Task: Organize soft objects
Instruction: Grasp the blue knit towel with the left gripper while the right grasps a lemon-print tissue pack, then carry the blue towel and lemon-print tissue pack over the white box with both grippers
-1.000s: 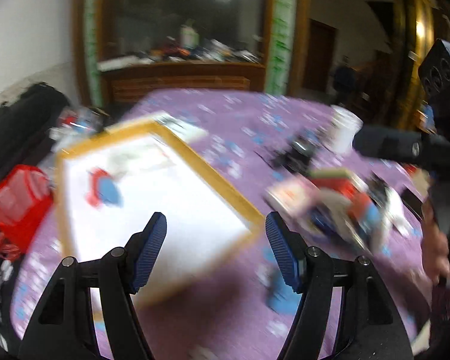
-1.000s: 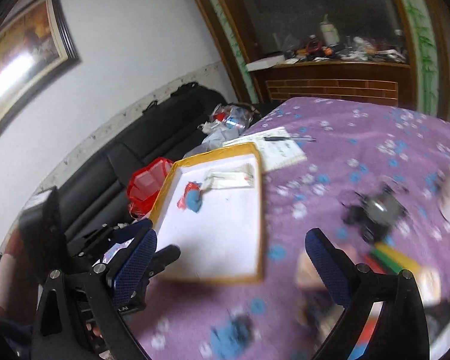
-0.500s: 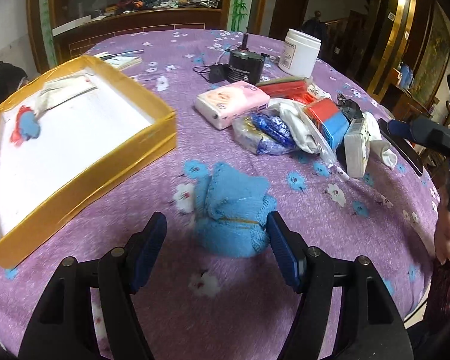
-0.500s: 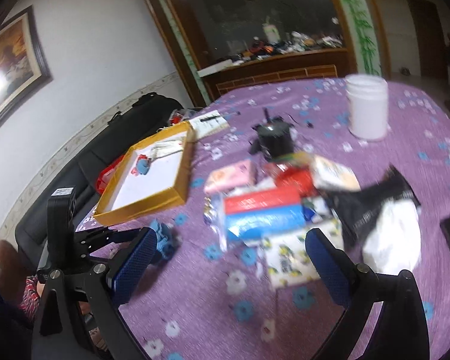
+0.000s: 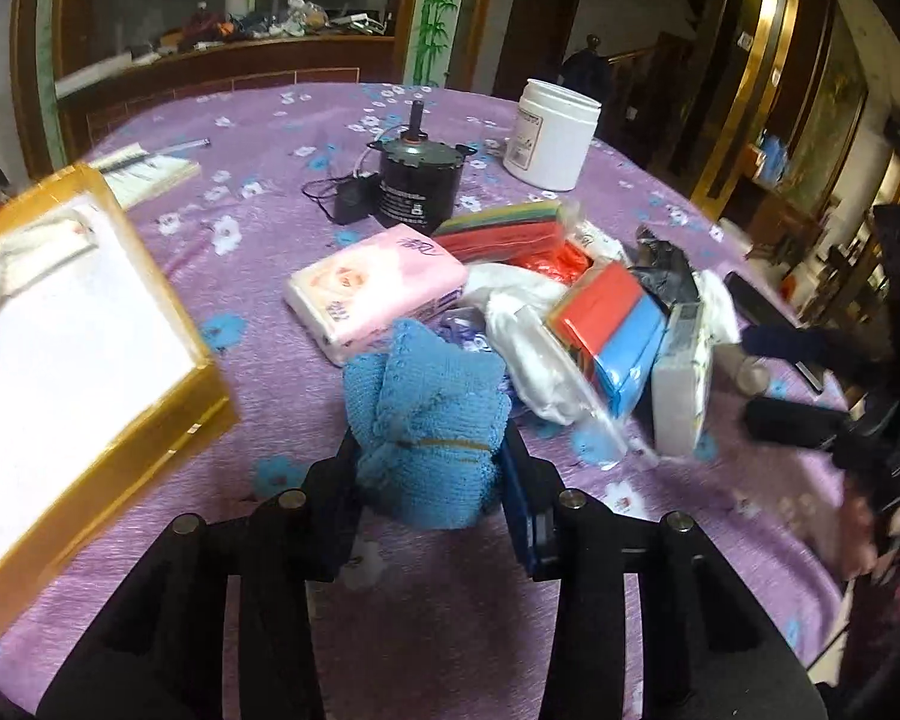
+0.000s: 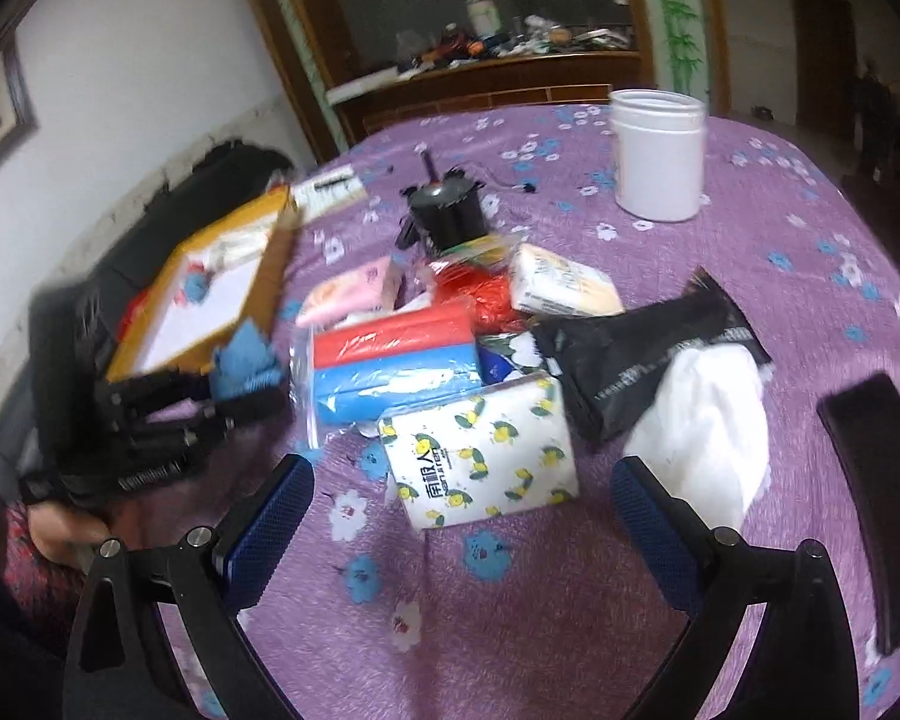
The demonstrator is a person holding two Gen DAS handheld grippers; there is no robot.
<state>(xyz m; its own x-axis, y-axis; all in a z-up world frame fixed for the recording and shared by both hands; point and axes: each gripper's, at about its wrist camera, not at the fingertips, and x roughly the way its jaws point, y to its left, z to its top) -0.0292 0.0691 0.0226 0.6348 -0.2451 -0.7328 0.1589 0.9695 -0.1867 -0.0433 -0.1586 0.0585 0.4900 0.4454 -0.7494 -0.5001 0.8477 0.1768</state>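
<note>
A: How is the round table under its purple flowered cloth (image 5: 258, 240) laid out?

B: At its left edge a shallow yellow-rimmed tray with a white floor (image 5: 204, 396) is seen, and a heap of soft packets is gathered at the middle. Largest there is the white tissue pack printed with lemons (image 6: 480, 456); beside it the clear-wrapped red and blue sponge block (image 6: 390, 360) and the pink tissue pack (image 5: 378, 288) are found.

A: And the thing in hand?

B: The blue knitted cloth bundle tied with a thin band (image 5: 432, 420) is caught between the jaws of the left gripper (image 5: 429, 480), which are closing on its lower half, near the tray's corner. It is judged light, limp and squashy, not fragile; it is best taken low, around the band, where the folds are bunched.

A: The right gripper (image 6: 462, 510)?

B: It is held wide apart above the lemon pack, with nothing gripped.

A: What differs from half a second earlier?

B: The left jaws were spread then, with the bundle loose between them; now it is pinched and partly hidden. The right view is brought lower and closer to the heap.
</note>
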